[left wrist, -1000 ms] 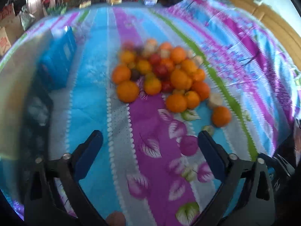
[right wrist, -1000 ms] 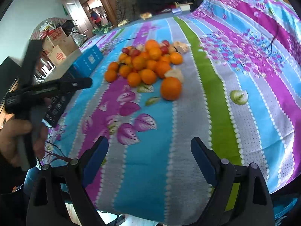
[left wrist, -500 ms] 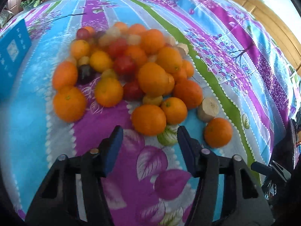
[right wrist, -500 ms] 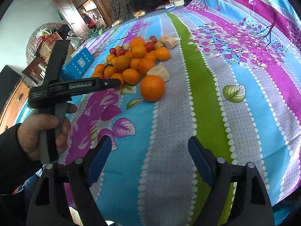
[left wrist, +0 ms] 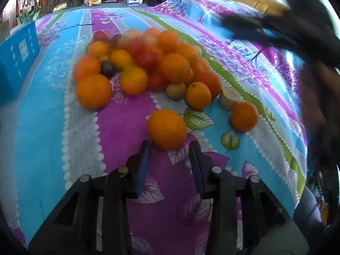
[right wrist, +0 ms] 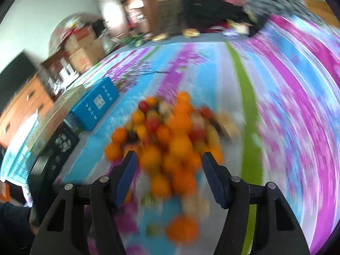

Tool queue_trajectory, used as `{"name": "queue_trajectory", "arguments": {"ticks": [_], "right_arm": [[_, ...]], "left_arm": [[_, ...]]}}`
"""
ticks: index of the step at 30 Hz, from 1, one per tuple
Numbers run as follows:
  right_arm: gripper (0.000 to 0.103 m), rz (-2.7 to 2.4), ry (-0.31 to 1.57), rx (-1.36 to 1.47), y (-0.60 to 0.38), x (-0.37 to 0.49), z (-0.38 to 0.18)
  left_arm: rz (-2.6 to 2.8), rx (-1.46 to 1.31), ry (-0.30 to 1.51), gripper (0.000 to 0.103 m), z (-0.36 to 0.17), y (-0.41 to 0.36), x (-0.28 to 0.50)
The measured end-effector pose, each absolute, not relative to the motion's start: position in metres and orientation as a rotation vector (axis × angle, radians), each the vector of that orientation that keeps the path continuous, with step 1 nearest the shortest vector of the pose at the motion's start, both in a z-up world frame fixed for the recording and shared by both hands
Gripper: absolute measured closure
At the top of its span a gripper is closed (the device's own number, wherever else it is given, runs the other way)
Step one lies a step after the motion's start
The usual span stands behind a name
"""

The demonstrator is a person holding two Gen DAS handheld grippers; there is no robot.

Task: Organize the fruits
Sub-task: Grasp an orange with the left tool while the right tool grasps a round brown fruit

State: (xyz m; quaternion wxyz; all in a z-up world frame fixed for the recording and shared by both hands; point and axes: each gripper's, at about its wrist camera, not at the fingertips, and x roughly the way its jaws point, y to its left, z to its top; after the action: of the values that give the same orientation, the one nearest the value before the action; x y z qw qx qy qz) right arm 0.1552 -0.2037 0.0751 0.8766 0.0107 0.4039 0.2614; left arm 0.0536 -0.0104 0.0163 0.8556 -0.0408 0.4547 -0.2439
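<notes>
The left gripper (left wrist: 169, 146) is hovering low over the counter (left wrist: 42, 127) with its fingers (left wrist: 144, 157) parted and gripping nothing. An orange (left wrist: 167, 128) is lying just beyond the fingertips, in line with the gap between them; whether the tips are touching it I cannot tell. This orange is sitting alone on the striped cloth (left wrist: 119, 114), a little apart from the fruit pile (left wrist: 148, 61), on the side of the pile that is nearer to the camera. The pile is made of many oranges, some red fruits and one dark fruit. To the right of the pile a second lone orange (left wrist: 244, 116) is resting beside a pale cut piece (left wrist: 228, 99). To the left of the pile a blue box (left wrist: 17, 55) is standing on the cloth.

The right gripper (right wrist: 167, 157) is also holding its fingers (right wrist: 127, 174) wide apart, with nothing between them. Its view is very blurred. The pile (right wrist: 167, 142) is showing ahead of the fingers, and one orange (right wrist: 182, 228) is lying apart from the pile, nearer to the camera. The blue box (right wrist: 95, 104) is lying to the left of the pile, and a dark box (right wrist: 61, 140) is sitting just beside it, closer to the camera.
</notes>
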Motion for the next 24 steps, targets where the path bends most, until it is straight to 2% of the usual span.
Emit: {"name": "queue_trajectory", "arguments": {"ticks": [4, 6, 9, 11, 13, 17, 20, 24], "right_arm": [[0.034, 0.598, 0.853, -0.172, -0.147, 0.231, 0.068], [0.034, 0.582, 0.885, -0.178, -0.135, 0.269, 0.058], [0.034, 0.587, 1.011, -0.101, -0.129, 0.319, 0.035], [0.032, 0.597, 1.096, -0.207, -0.113, 0.333, 0.011], [0.024, 0.620, 1.117, -0.269, -0.110, 0.328, 0.001], [0.021, 0.635, 1.158, -0.399, -0.120, 0.282, -0.003], [0.013, 0.680, 1.155, -0.355, -0.140, 0.237, 0.005], [0.013, 0.653, 1.141, -0.402, -0.164, 0.177, 0.007]], "left_arm": [[-0.561, -0.197, 0.964, 0.064, 0.010, 0.003, 0.063], [-0.571, -0.218, 0.962, 0.064, 0.009, 0.004, 0.065], [-0.585, -0.243, 0.960, 0.064, 0.007, 0.007, 0.068], [-0.595, -0.265, 0.961, 0.064, 0.005, 0.009, 0.072], [-0.602, -0.281, 0.960, 0.064, 0.003, 0.011, 0.073], [-0.602, -0.297, 0.954, 0.063, 0.003, 0.012, 0.075], [-0.601, -0.314, 0.948, 0.061, 0.002, 0.017, 0.071], [-0.593, -0.312, 0.940, 0.056, 0.003, 0.019, 0.067]]}}
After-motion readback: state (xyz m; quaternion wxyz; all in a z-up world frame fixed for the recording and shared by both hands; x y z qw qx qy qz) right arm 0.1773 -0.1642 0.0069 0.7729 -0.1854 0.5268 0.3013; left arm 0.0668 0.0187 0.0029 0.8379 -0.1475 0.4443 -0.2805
